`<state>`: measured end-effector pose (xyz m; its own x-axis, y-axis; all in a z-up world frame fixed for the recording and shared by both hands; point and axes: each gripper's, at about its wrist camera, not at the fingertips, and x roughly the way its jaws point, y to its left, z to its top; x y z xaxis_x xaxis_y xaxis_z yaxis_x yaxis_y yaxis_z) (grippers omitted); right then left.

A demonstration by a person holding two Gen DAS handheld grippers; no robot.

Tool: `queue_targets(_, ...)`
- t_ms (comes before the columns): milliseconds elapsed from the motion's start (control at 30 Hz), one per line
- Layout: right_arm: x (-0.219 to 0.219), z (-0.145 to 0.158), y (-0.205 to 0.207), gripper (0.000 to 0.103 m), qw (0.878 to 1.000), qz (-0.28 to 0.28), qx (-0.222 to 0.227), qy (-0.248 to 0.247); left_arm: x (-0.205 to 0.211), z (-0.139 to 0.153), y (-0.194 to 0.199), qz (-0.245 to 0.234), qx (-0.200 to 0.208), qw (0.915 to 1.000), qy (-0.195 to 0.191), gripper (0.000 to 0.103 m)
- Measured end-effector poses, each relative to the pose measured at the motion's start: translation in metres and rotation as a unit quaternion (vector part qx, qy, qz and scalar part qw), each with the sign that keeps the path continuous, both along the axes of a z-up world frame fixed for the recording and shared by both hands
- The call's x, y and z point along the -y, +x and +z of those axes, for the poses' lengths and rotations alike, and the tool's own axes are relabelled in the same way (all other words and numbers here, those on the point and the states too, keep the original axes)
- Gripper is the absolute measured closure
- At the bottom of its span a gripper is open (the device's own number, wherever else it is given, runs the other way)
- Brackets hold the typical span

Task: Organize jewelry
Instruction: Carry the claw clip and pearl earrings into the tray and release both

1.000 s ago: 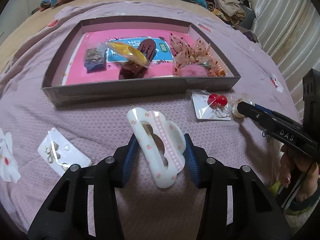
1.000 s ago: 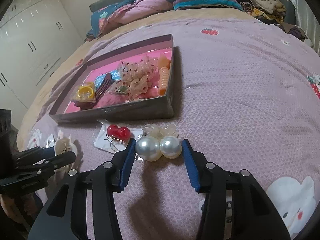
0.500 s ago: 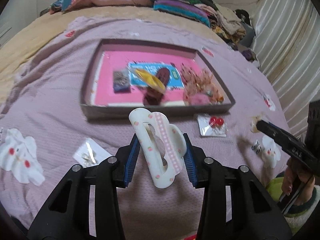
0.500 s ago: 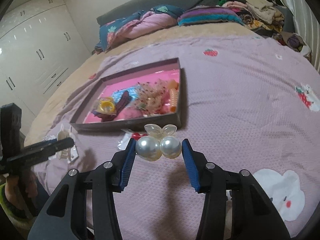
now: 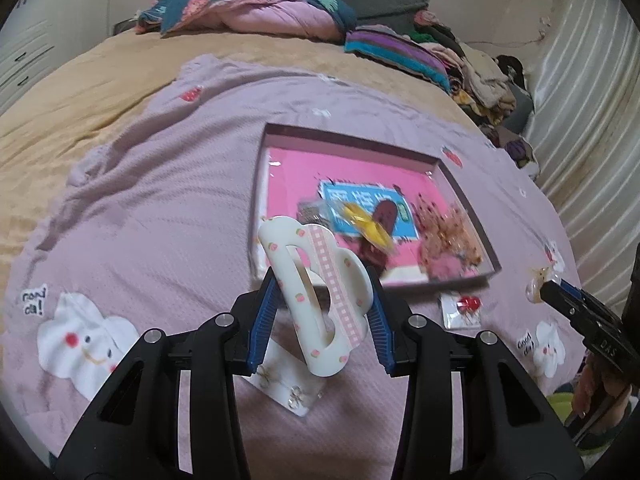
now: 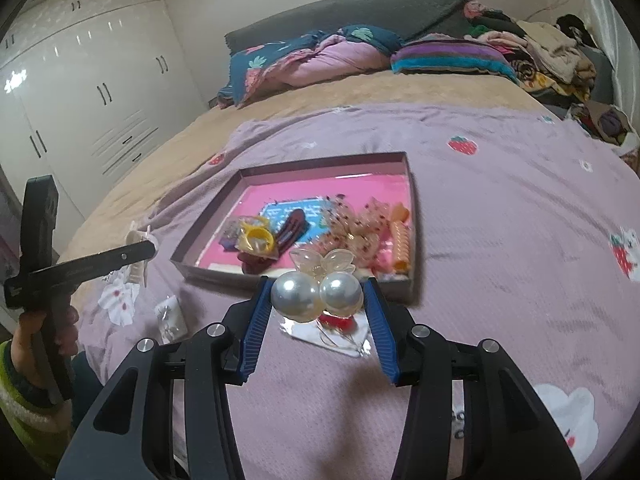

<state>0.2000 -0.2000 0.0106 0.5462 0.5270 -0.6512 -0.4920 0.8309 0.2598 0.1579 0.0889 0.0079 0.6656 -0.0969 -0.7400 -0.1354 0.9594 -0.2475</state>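
My left gripper (image 5: 322, 316) is shut on a white cloud-shaped hair claw (image 5: 316, 296) with a pink checked stripe, held above the purple blanket. My right gripper (image 6: 316, 320) is shut on a double-pearl hair clip (image 6: 316, 290) with clear petals, held above the blanket in front of the tray. The shallow box tray (image 5: 360, 142) with a pink floor holds several hair accessories; it also shows in the right wrist view (image 6: 294, 280). A red cherry earring card (image 5: 464, 308) lies before the tray, and under the pearls in the right wrist view (image 6: 340, 326).
A second earring card (image 5: 284, 386) lies on the blanket under my left gripper, also in the right wrist view (image 6: 170, 314). Pillows and folded clothes (image 6: 448, 56) are piled at the bed's head. A white wardrobe (image 6: 88, 92) stands at the left.
Both grippers have risen well above the blanket with their items still held. The tray and cards now look smaller and farther away.
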Motion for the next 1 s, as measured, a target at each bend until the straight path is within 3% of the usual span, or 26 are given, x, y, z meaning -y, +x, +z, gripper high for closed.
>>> queue_targets(633,-0.029,0.012,0.044,0.057,1.000,-0.012,0.025,-0.007,0.000,-0.005,0.043,-0.006,0.002,0.9999,0.008,0.069)
queue_targets(1000,-0.021,-0.004,0.075,0.057,0.998,-0.051,0.010,-0.017,0.023,-0.026,0.059,-0.034,-0.013,0.9992,0.015,0.069)
